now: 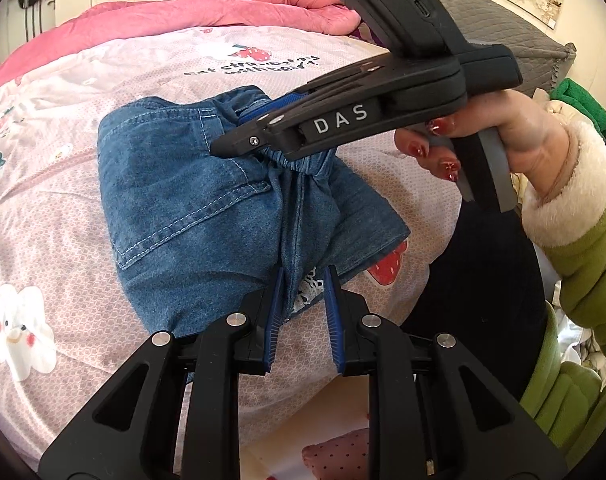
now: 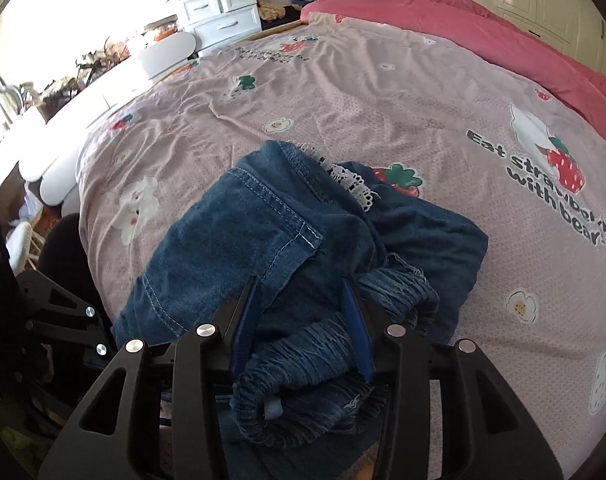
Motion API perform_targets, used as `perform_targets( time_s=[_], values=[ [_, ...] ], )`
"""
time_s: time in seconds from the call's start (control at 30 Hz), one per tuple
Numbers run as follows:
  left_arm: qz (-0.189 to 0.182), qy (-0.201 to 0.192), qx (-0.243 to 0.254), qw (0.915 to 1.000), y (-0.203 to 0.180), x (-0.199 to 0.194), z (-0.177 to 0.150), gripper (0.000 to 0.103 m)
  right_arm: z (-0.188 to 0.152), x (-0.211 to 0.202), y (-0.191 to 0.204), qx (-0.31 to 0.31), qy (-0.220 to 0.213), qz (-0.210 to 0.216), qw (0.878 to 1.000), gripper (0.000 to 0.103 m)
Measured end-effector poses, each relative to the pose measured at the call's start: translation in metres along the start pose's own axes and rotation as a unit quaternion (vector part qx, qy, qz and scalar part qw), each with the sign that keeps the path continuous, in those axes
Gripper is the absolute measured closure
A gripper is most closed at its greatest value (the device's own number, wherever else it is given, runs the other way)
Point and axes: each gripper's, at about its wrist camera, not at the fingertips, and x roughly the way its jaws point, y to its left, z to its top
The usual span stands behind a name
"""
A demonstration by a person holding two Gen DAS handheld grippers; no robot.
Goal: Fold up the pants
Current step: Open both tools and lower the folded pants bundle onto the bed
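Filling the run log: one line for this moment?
stage: fold pants | pants: bunched on bed | left gripper: shut on hem | right gripper: straddling waistband, unclamped

Matt blue denim on the pants [image 1: 183, 200], soft and faintly mottled, pale topstitching along the seams, gathered elastic waistband [image 2: 303, 360] all ridged, and a strip of white lace trim [image 2: 353, 184]. Under them the bedsheet [image 1: 83, 80], thin printed pink cloth, lightly creased. Beyond it the pink quilt [image 1: 223, 8], puffier fabric. Both grippers, left gripper [image 1: 301, 304] and right gripper [image 2: 303, 312], are matt black plastic, shiny metal pins, ribbed blue pads. The sleeve [image 1: 583, 248] is fuzzy green fleece.
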Motion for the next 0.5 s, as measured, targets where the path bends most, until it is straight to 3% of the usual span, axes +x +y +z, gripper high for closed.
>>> perform_targets(
  time_s=[0.07,0.13,0.2,0.43,0.5],
  values=[
    [-0.001,0.001,-0.001,1.0000,-0.001,-0.002,0.001,0.086,0.001,-0.010,-0.004,0.027,-0.014,0.029,0.999,0.058],
    [-0.005,-0.003,-0.003,1.0000,-0.003,-0.008,0.002,0.080,0.001,-0.027,-0.008,0.052,-0.040,0.063,0.996,0.045],
    [-0.003,-0.010,0.000,0.9999,-0.006,-0.015,0.004,0.067,-0.001,-0.045,-0.009,0.064,-0.063,0.059,0.994,0.039],
    [0.021,-0.037,-0.008,0.9990,0.001,-0.042,0.013,0.051,-0.019,-0.082,-0.024,0.112,-0.102,0.032,0.988,0.020],
    [0.032,-0.052,-0.021,0.9979,0.011,-0.054,0.017,0.040,-0.025,-0.087,-0.027,0.121,-0.110,0.025,0.986,0.016]
  ],
)
